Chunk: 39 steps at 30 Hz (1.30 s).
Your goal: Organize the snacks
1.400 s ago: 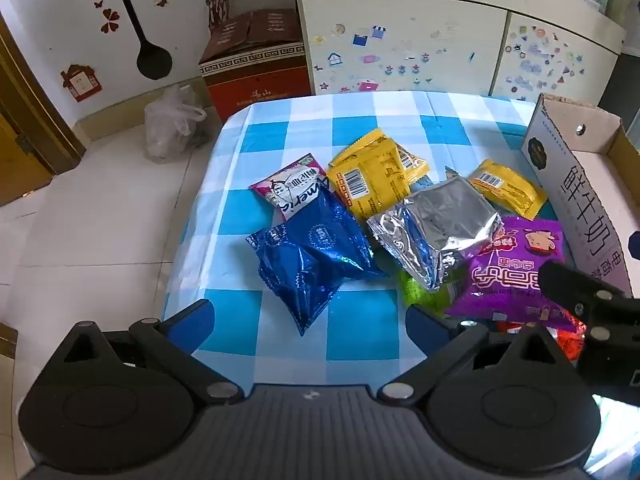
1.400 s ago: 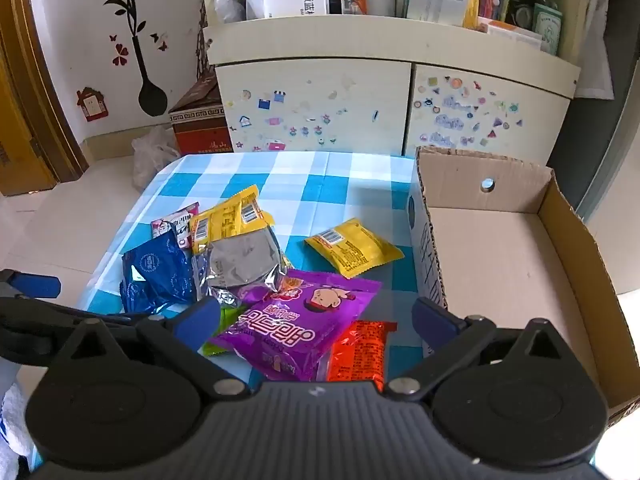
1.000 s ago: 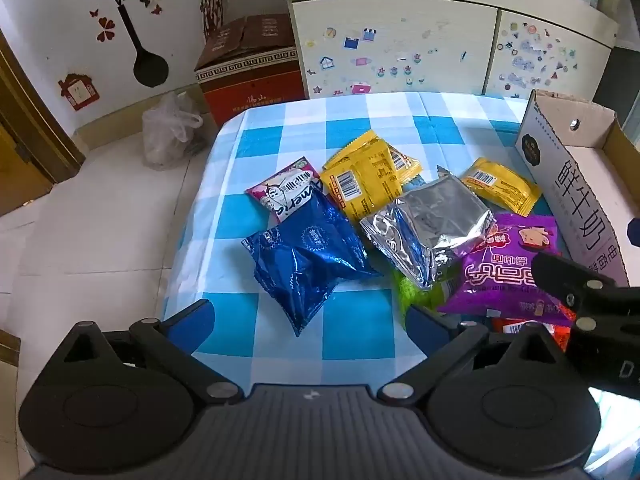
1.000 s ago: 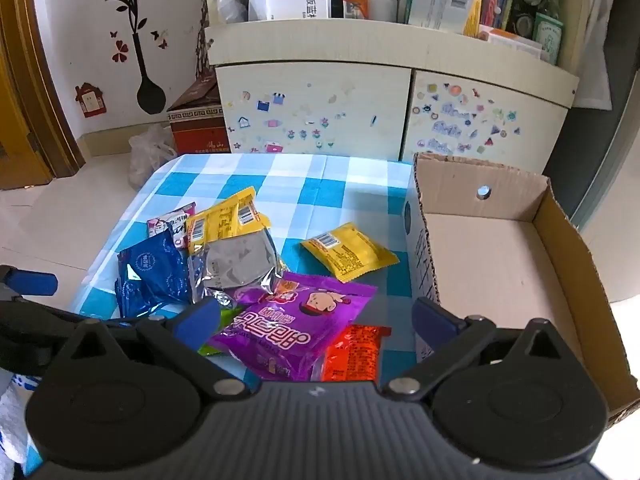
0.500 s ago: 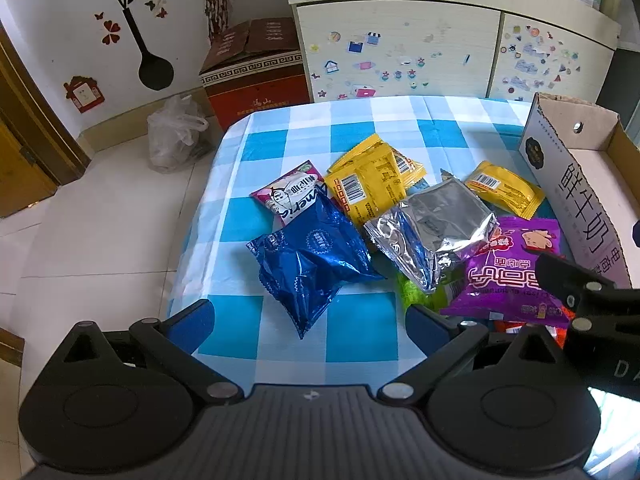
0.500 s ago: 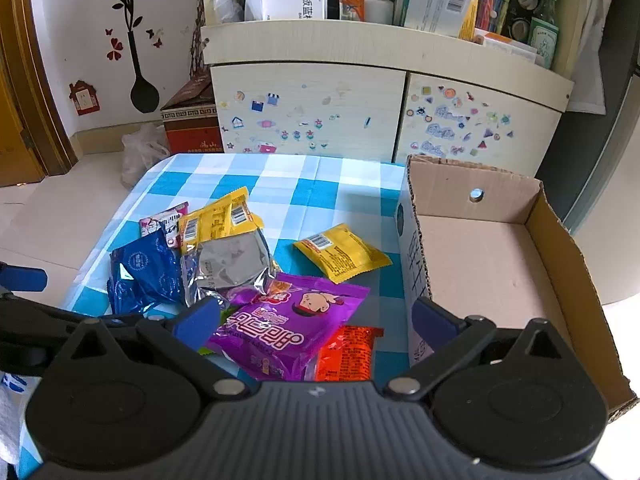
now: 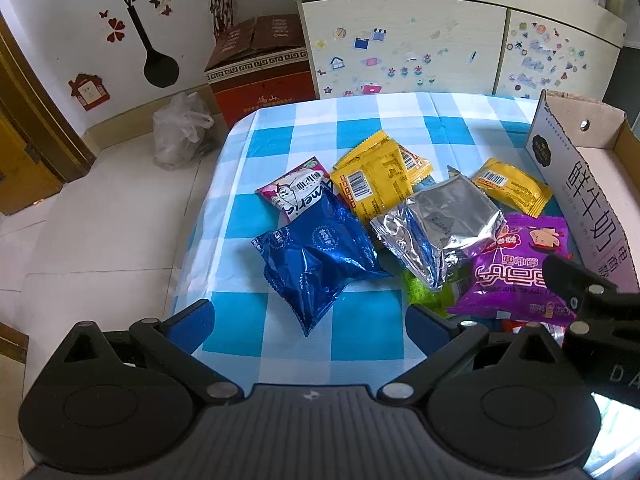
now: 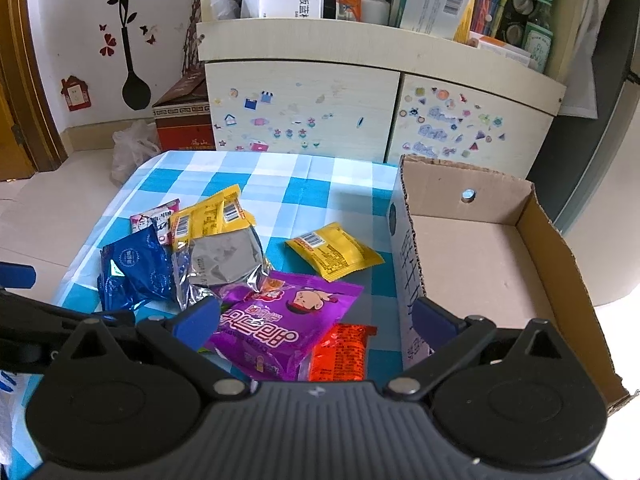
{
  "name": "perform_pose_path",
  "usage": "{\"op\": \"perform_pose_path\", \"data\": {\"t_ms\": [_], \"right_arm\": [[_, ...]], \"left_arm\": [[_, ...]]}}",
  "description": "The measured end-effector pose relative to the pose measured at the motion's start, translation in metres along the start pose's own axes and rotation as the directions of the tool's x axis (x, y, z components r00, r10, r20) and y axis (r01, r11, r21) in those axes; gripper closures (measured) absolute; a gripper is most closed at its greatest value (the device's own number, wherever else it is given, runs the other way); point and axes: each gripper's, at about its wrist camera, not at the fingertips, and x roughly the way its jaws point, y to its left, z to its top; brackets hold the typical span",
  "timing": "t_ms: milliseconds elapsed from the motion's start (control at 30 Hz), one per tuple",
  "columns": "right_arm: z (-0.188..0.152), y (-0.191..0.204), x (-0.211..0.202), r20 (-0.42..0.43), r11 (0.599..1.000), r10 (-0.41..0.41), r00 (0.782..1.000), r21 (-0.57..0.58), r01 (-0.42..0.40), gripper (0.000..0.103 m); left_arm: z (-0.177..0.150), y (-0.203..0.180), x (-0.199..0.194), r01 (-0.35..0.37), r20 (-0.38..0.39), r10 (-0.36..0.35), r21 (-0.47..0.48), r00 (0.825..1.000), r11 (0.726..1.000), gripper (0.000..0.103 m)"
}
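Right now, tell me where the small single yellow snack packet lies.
The small yellow snack packet lies alone on the blue checked tablecloth, between the crinkled silver foil bag on its left and the open cardboard box on its right.

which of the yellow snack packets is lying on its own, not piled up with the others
The small yellow packet nearest the cardboard box. It lies flat on the tablecloth; the other yellow packets overlap the pile.

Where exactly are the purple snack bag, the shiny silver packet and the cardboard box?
purple snack bag (image 8: 280, 320), right wrist view, middle of its printed front.
shiny silver packet (image 7: 444, 224), left wrist view, its crinkled centre.
cardboard box (image 8: 476, 264), right wrist view, bare inside floor.
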Motion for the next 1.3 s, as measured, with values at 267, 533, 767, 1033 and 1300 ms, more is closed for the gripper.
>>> {"op": "perform_pose_path", "data": {"t_ms": [267, 533, 767, 1033, 1300], "right_arm": [[-0.0006, 0.001, 0.0006, 0.0, 1.0, -0.019, 1.0, 0.002, 0.019, 0.001], [-0.0026, 0.0009, 0.0037, -0.018, 0.999, -0.025, 1.0, 0.02, 0.025, 0.001], [-0.0039, 0.0011, 0.0054, -0.029, 0.999, -0.027, 0.999, 0.032, 0.028, 0.001], [-0.0042, 0.0011, 0.0076, -0.036, 0.999, -0.028, 0.999, 0.041, 0.03, 0.001], [-0.0051, 0.0023, 0.009, -0.042, 0.999, -0.035, 0.999, 0.039, 0.036, 0.001]], "left_arm": [[-0.0001, -0.0002, 0.0013, -0.003, -0.003, 0.003, 0.0, 1.0, 1.0, 0.0], [-0.0005, -0.0023, 0.0021, -0.016, 0.001, 0.016, 0.011, 1.0, 1.0, 0.0], [-0.001, -0.0026, 0.0037, -0.022, -0.003, 0.022, 0.004, 1.0, 1.0, 0.0], [-0.001, -0.0027, 0.0047, -0.031, -0.003, 0.031, 0.004, 1.0, 1.0, 0.0], [-0.0024, -0.0041, 0.0063, -0.041, -0.007, 0.041, 0.004, 0.999, 0.999, 0.0]]}}
